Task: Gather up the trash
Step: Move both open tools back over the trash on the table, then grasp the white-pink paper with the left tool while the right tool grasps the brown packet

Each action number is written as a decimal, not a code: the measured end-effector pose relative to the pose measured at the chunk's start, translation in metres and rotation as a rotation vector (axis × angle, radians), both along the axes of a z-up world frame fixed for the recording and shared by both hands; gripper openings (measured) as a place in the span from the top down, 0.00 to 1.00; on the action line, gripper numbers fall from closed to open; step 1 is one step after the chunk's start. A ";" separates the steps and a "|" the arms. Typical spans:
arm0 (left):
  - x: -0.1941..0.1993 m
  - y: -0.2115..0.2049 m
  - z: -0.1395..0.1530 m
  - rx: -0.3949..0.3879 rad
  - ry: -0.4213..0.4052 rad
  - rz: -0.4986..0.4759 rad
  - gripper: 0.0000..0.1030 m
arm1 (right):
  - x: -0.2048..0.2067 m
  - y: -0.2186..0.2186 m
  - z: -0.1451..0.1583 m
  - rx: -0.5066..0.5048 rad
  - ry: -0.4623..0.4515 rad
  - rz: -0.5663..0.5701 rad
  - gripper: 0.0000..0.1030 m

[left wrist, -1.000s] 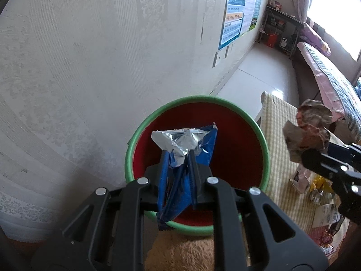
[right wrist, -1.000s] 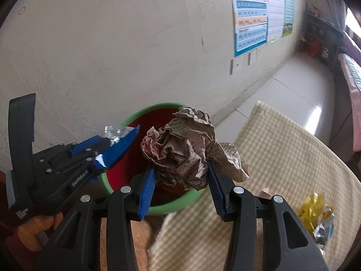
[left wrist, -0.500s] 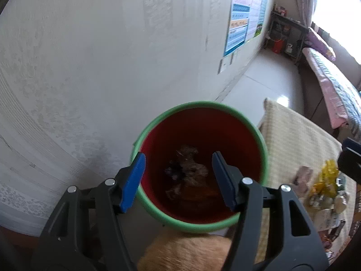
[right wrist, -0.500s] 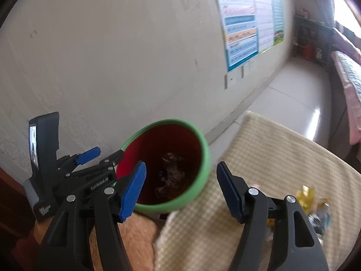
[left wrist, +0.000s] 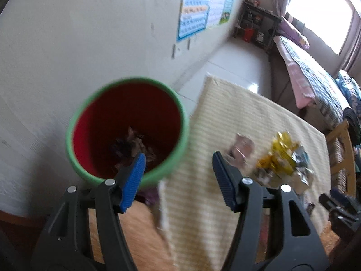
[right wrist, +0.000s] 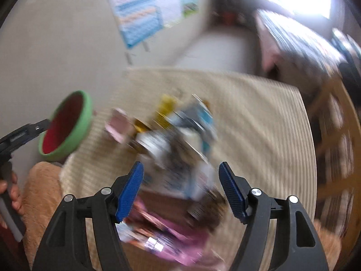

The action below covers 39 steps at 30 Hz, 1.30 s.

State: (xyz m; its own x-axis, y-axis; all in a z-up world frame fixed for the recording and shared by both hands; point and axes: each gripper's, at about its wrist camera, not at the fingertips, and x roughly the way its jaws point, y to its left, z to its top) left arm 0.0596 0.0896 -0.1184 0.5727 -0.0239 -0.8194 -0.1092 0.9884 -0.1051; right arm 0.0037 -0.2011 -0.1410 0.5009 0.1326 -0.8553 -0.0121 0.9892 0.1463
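A red bin with a green rim (left wrist: 74,122) stands left of the table and holds crumpled trash (left wrist: 133,142); it also shows in the right wrist view (right wrist: 86,113). My left gripper (left wrist: 178,176) is open and empty, over the gap between the bin and the table edge. My right gripper (right wrist: 180,180) is open and empty above a blurred pile of wrappers (right wrist: 171,135) on the checked tablecloth (right wrist: 259,117). The same pile shows in the left wrist view (left wrist: 279,160), with a pink wrapper (left wrist: 242,146).
A white wall with posters (left wrist: 196,15) is behind the bin. A bed (left wrist: 304,67) and a wooden chair (left wrist: 340,149) stand at the right. A tan furry cushion (right wrist: 40,194) lies by the table's near left edge.
Both grippers let go of their trash into the bin and opened. Both have since swung right, away from the bin, toward the wrapper pile on the table.
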 end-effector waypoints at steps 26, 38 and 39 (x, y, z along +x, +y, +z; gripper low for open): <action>0.024 -0.070 -0.027 0.064 0.053 -0.213 0.43 | -0.026 -0.047 -0.045 0.145 0.143 -0.152 0.35; 0.085 -0.107 -0.087 0.076 0.207 -0.303 0.73 | -0.033 -0.051 -0.037 0.133 0.121 -0.174 0.35; 0.088 -0.106 -0.092 0.067 0.225 -0.297 0.76 | -0.033 -0.053 -0.037 0.134 0.122 -0.178 0.35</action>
